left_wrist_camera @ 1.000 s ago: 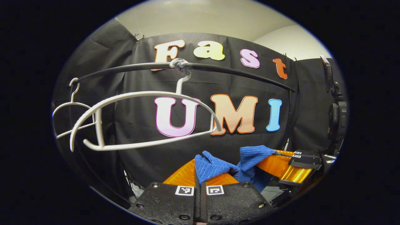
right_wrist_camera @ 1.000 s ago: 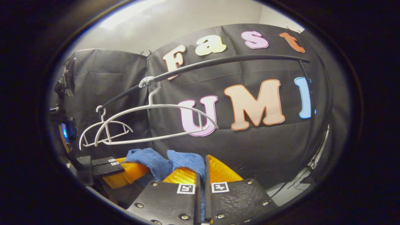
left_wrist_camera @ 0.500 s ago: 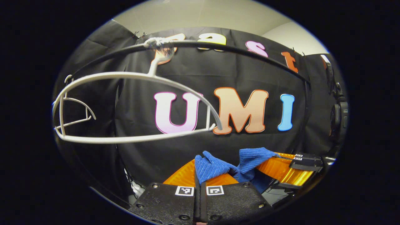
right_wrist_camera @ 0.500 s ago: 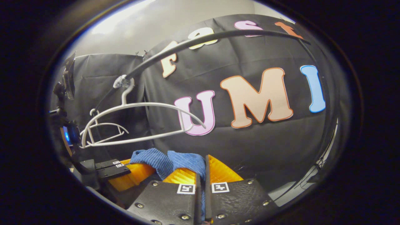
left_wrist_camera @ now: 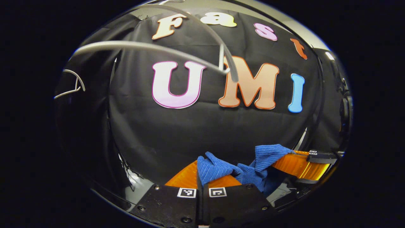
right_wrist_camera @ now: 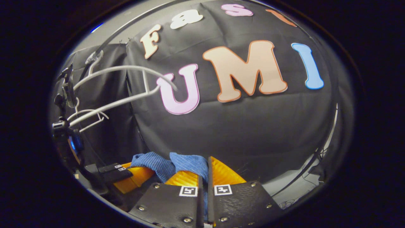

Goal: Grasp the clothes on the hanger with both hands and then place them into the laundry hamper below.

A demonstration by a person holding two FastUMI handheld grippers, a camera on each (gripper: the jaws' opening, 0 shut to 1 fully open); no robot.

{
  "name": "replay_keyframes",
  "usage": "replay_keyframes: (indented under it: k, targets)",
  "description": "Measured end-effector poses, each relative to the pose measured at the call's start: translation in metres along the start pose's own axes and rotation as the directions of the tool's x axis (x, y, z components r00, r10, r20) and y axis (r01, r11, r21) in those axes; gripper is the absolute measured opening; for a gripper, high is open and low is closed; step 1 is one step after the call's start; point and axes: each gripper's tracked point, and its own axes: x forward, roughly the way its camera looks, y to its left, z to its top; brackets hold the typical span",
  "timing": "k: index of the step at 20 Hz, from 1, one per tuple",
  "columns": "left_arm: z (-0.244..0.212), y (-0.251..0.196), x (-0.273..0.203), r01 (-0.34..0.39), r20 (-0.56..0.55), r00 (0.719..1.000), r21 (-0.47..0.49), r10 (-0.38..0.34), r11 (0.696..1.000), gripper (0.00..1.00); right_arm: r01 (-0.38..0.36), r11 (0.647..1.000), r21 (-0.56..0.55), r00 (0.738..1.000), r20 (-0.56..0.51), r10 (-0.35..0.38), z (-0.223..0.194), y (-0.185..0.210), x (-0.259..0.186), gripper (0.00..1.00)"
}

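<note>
Left gripper view: left gripper [left_wrist_camera: 199,186], jaws pinched on blue ribbed knit garment [left_wrist_camera: 218,167].
Right gripper [right_wrist_camera: 204,186]: jaws clamped on same cloth.
Bare white plastic hanger [right_wrist_camera: 120,71]: far, above.
Left: lowering into hamper.

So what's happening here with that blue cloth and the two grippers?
A person holds a gripper in each hand, and both are shut on the blue garment, which stretches between them. The left gripper pinches one end, the right gripper the other. The white hanger on the rail above is bare. The hamper isn't visible from here.
</note>
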Motion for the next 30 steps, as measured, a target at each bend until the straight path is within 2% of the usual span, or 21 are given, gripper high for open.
replay_keyframes:
  k: [8, 16, 19, 21, 25, 28, 30]
  targets:
    - [-0.108, 0.047, 0.037, -0.020, -0.205, 0.979, -0.034, 0.012, 0.999, 0.01, 0.106, 0.994, 0.035, 0.985, -0.141, -0.100, -0.090, -0.011, 0.048, 0.05]
    - [-0.178, 0.066, 0.063, -0.023, -0.307, 0.952, -0.037, 0.010, 0.999, 0.01, 0.162, 0.986, 0.029, 0.958, -0.243, -0.150, -0.166, -0.019, 0.079, 0.05]
    - [-0.216, 0.072, 0.072, -0.032, -0.369, 0.929, -0.013, 0.025, 0.999, 0.01, 0.194, 0.981, 0.013, 0.939, -0.292, -0.182, -0.203, -0.034, 0.093, 0.05]
    - [-0.245, 0.077, 0.080, -0.027, -0.407, 0.913, 0.000, 0.025, 1.000, 0.01, 0.233, 0.972, -0.028, 0.918, -0.323, -0.229, -0.226, -0.050, 0.102, 0.05]
    - [-0.293, 0.077, 0.087, -0.042, -0.514, 0.857, -0.036, 0.018, 0.998, 0.01, 0.267, 0.963, -0.040, 0.887, -0.380, -0.262, -0.268, -0.066, 0.114, 0.05]
    - [-0.310, 0.072, 0.093, -0.012, -0.564, 0.825, 0.005, 0.013, 1.000, 0.02, 0.292, 0.955, -0.047, 0.859, -0.426, -0.284, -0.294, -0.076, 0.118, 0.05]
    - [-0.315, 0.066, 0.095, -0.012, -0.583, 0.812, -0.018, 0.000, 1.000, 0.02, 0.311, 0.949, -0.045, 0.842, -0.450, -0.297, -0.305, -0.080, 0.116, 0.05]
